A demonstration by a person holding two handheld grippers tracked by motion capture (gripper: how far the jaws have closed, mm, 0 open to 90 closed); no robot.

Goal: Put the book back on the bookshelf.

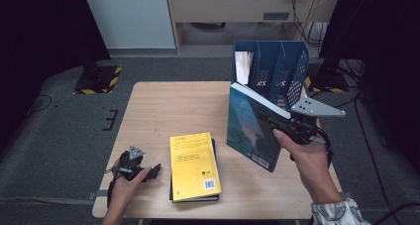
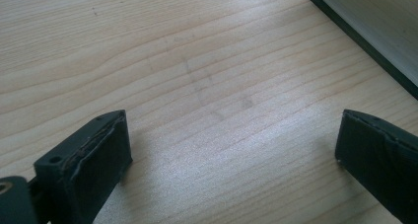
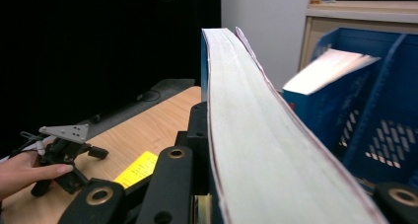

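Two risks stand out. Largest first: the blue file rack [image 1: 277, 69] stands at the far edge of the worktop [image 1: 163, 111], with one book already leaning in a slot; a clumsy approach could shove the rack or catch a divider. Next, the blue book [image 1: 252, 131] is held upright above the worktop, just in front of the rack, by the right tongs [image 1: 277, 126], clenched on its page edge; so narrow a grip may let it pivot or slip. Smallest, the left tongs [image 2: 231, 150] rest released on the worktop beside the yellow book [image 1: 194, 165], clear of trouble.
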